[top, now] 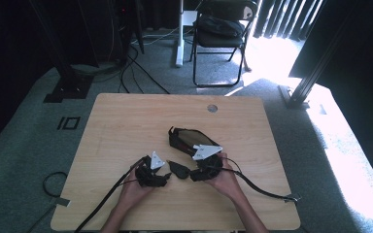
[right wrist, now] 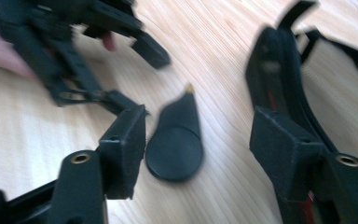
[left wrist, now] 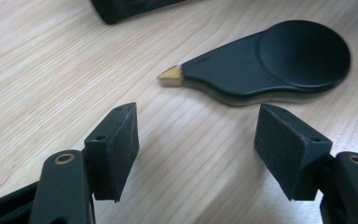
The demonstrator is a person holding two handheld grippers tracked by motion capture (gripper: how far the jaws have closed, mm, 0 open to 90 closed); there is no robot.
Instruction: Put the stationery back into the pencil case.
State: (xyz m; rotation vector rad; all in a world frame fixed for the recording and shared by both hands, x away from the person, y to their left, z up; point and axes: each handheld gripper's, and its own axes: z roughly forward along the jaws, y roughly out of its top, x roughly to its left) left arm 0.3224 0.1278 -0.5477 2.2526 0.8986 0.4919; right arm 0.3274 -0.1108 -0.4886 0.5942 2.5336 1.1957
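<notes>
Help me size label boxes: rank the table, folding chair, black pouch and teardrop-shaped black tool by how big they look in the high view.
1. table
2. folding chair, which stands farther off, so it looks smaller than it is
3. black pouch
4. teardrop-shaped black tool

One camera looks down from above the near edge of the light wooden table [top: 126,116]. Two ride low on the grippers. All share the black teardrop-shaped plastic piece [top: 178,169].

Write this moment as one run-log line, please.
left gripper open | right gripper open | black teardrop-shaped plastic piece with gold tip free on wooden table | black pouch behind
</notes>
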